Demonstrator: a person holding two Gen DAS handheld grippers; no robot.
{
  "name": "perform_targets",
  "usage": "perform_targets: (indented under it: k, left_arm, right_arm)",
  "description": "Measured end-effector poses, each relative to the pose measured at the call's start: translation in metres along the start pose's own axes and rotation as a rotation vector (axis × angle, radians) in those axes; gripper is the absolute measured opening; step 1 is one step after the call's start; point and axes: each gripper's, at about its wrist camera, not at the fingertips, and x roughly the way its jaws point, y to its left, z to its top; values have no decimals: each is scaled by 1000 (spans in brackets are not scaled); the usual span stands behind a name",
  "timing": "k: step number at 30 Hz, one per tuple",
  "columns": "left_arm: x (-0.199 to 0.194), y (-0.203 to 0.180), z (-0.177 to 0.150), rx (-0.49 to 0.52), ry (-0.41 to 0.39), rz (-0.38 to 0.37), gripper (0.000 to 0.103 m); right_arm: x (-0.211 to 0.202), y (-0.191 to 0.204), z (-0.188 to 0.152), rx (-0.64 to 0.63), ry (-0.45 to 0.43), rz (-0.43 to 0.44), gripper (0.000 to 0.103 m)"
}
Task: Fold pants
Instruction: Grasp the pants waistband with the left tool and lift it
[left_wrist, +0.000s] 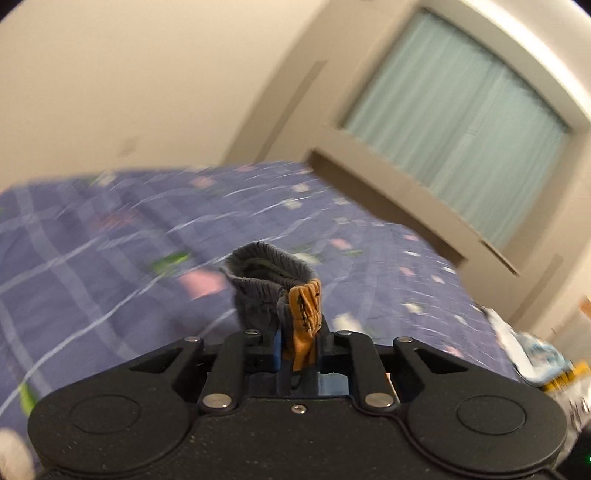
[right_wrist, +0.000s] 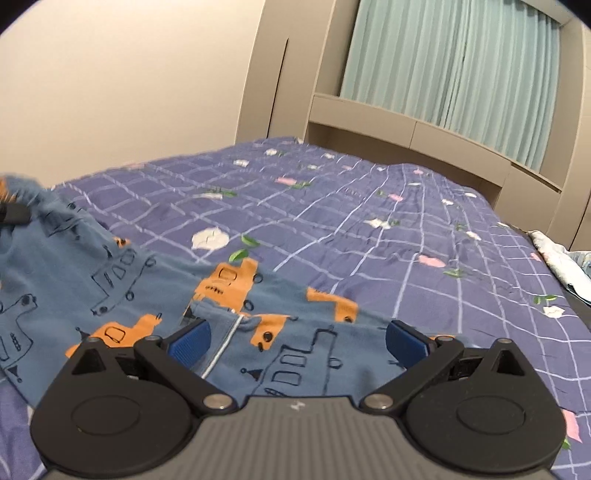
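Pants (right_wrist: 122, 295) lying across the checked bedspread (right_wrist: 369, 206)

We are clenching the left gripper (left_wrist: 299, 343) on the waistband; our right gripper (right_wrist: 297, 338) is hovering over them, jaws released.

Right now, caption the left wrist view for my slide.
Left gripper shut on bunched pants waistband, raised above the checked bedspread.

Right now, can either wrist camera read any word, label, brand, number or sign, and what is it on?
No readable text in either view.
pants: printed orange and outlined vehicle drawings only, no letters.
right gripper: a small pale mark on its grey housing, too small to read.
yellow package at the bed's edge: dark print, too blurred to read.
bedspread: grid and flowers, no writing.
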Motion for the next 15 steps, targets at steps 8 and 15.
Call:
perform_targets:
  k: [8,15]
  left_arm:
    - [4,-104,-7,327,33,-238,17]
    - [28,-181,-58,576,175,-403,17]
  right_arm:
    - [-53,-44,-19,40,-33,-86,103]
    - [-96,-99,-52,68,-1,-250,103]
